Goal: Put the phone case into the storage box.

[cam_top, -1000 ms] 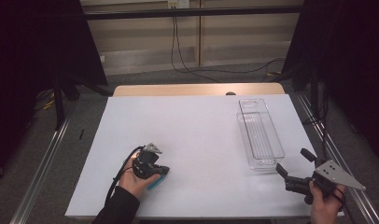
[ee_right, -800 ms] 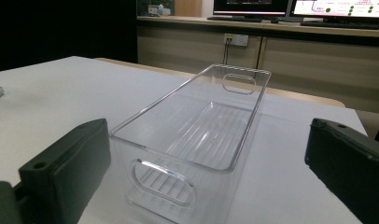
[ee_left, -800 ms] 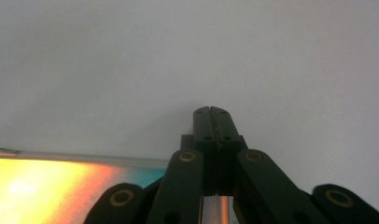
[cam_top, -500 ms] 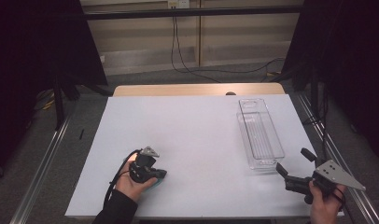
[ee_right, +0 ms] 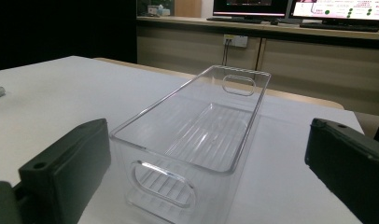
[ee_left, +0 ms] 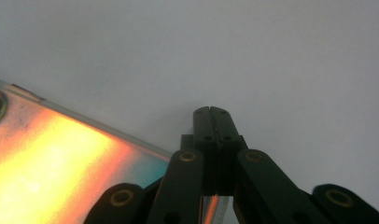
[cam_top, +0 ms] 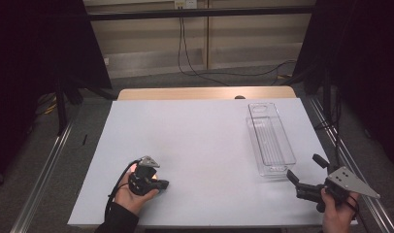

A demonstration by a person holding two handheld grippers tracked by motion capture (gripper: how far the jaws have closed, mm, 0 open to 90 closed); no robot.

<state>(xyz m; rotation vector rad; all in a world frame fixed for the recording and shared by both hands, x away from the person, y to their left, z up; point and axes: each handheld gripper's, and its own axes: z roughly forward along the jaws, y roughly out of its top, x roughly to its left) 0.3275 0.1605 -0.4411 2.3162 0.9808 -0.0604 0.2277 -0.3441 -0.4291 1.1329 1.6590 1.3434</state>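
My left gripper [cam_top: 157,184] rests low over the white table [cam_top: 195,145] near its front left, held in a hand. Its jaws are pressed together with nothing between them, as the left gripper view [ee_left: 213,114] confirms; they point at bare table. A shiny flat sheet [ee_left: 61,172] with orange glare lies just to their left. My right gripper [cam_top: 305,168] sits at the front right corner with its jaws wide apart. In the right gripper view [ee_right: 208,168] an empty clear plastic bin [ee_right: 201,116] stands just ahead, between the jaws' lines. The bin [cam_top: 270,138] lies lengthwise along the right side.
A wooden board [cam_top: 205,93] borders the table's far edge. Metal rails [cam_top: 44,170] run along both sides of the table, and cables [cam_top: 195,63] hang against the back wall. Monitors [ee_right: 337,9] sit on a counter beyond the bin.
The left hand has shifted slightly toward the near edge and rolled over its gripper; a blue patch seen beneath it before is out of sight. The right gripper has kept still.
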